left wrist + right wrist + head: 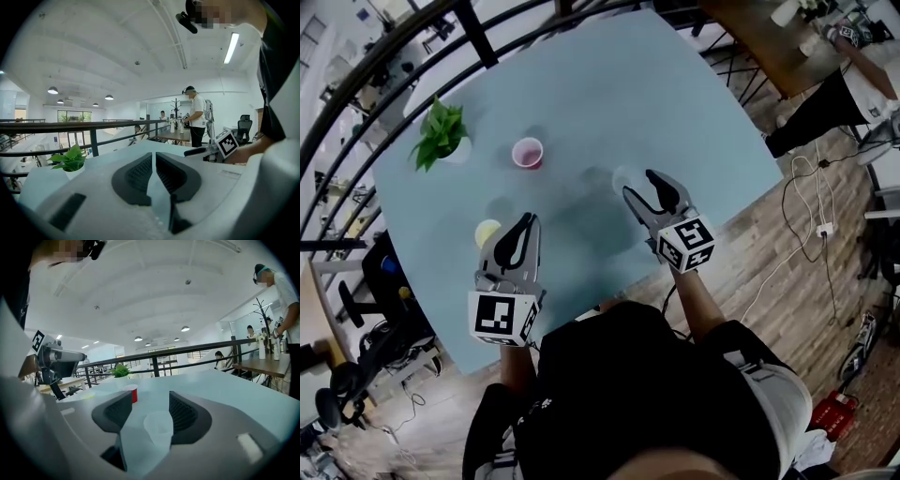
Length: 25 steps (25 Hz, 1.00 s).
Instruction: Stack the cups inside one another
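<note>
Cups stand apart on the smooth, pale blue table [581, 84], none inside another. The translucent cup [623, 177] is a thin, clear, round-rimmed shell that stands upright between the parted jaws of the right gripper [639, 185]. In the right gripper view it sits closer to the right-hand jaw, and the ribbed dark pads do not clamp it, so the grip is released around it. The red cup [528, 153] stands farther out toward the middle of the table, upright, with its round mouth showing a pale pinkish inside. The yellow-green cup [487, 232] stands just beside the left gripper [525, 221], on the side away from the other gripper; whether it touches the jaw cannot be told. The left gripper's curved black jaws are drawn together to a thin slit with nothing in them, their ribbed faces meeting near the tips in the left gripper view. Both grippers have grey moulded bodies and carry a cube printed with black-and-white square markers. Near the table's far corner a small white pot holds a plant [441, 134] with broad, pointed green leaves. A dark metal railing [356, 89] curves past that edge of the table.
</note>
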Each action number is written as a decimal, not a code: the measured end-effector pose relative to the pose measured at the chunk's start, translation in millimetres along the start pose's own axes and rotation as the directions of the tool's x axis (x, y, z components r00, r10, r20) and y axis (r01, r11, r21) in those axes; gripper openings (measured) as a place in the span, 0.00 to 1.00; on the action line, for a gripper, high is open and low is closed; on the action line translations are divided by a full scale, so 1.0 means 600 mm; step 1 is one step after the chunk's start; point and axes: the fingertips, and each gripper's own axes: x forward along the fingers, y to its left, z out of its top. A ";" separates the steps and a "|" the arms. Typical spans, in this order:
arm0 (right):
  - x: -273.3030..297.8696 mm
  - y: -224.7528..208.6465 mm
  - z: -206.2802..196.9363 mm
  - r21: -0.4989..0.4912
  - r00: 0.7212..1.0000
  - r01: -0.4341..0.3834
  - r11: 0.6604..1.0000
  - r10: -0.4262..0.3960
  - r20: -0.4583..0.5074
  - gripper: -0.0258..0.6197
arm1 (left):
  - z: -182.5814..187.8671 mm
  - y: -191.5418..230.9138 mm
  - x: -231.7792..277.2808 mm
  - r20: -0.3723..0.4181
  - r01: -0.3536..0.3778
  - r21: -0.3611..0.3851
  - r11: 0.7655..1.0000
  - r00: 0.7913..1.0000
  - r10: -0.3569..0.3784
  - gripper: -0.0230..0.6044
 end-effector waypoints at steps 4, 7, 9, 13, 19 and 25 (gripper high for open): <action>0.018 -0.012 -0.019 -0.018 0.999 0.009 1.000 -0.009 -0.038 0.46 | 0.000 0.010 0.001 -0.007 -0.011 0.006 1.000 1.000 0.011 0.07; 0.034 -0.013 -0.035 -0.031 0.998 0.009 0.999 -0.011 -0.065 0.48 | -0.008 0.026 -0.005 -0.013 -0.035 -0.002 0.999 0.999 0.035 0.07; 0.039 -0.016 -0.042 -0.036 0.997 0.014 0.999 -0.017 -0.077 0.50 | -0.007 0.031 -0.007 -0.011 -0.053 -0.009 0.999 0.999 0.053 0.08; 0.041 -0.027 -0.044 -0.062 0.995 0.019 0.998 -0.025 -0.100 0.56 | 0.001 0.021 0.002 -0.007 -0.053 -0.007 0.999 0.999 0.053 0.08; 0.057 -0.028 -0.067 -0.102 0.987 0.009 0.995 -0.025 -0.156 0.62 | -0.003 0.024 -0.003 -0.017 -0.070 0.006 0.998 0.997 0.070 0.08; 0.067 -0.033 -0.089 -0.114 0.979 0.003 0.994 -0.026 -0.201 0.64 | -0.010 0.029 -0.013 -0.034 -0.103 -0.005 0.995 0.994 0.103 0.08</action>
